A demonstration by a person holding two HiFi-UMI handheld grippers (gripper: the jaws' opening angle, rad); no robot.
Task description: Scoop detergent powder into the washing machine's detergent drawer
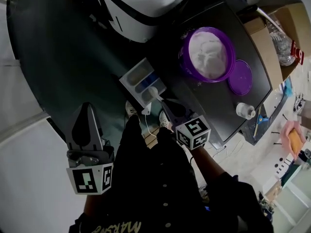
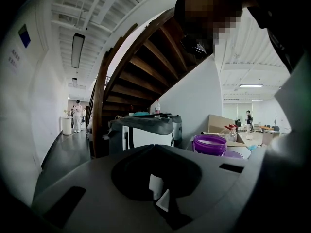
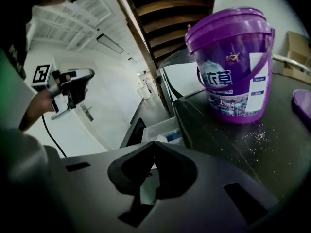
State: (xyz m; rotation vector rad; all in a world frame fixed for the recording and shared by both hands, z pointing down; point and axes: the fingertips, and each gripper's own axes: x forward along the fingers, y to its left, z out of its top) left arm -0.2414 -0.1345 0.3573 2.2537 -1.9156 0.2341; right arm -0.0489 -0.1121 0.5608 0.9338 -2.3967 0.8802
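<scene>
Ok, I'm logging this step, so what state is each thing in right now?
Bucket: open, holds white powder.
Lid: off, lying flat beside the bucket.
Drawer: pulled out.
Scoop: held over the drawer; can't tell if it's loaded.
Right gripper: shut on the scoop.
Left gripper: shut, empty.

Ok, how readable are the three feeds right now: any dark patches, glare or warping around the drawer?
Head view: dim, strongly fisheye-bent, but the white detergent drawer and powder-filled round purple plastic bucket read clearly. Left gripper view: bright hall, black vignetted corners. Right gripper view: bucket sharp, edges warped; the shut right gripper hides most of its small white plastic scoop and the drawer.
</scene>
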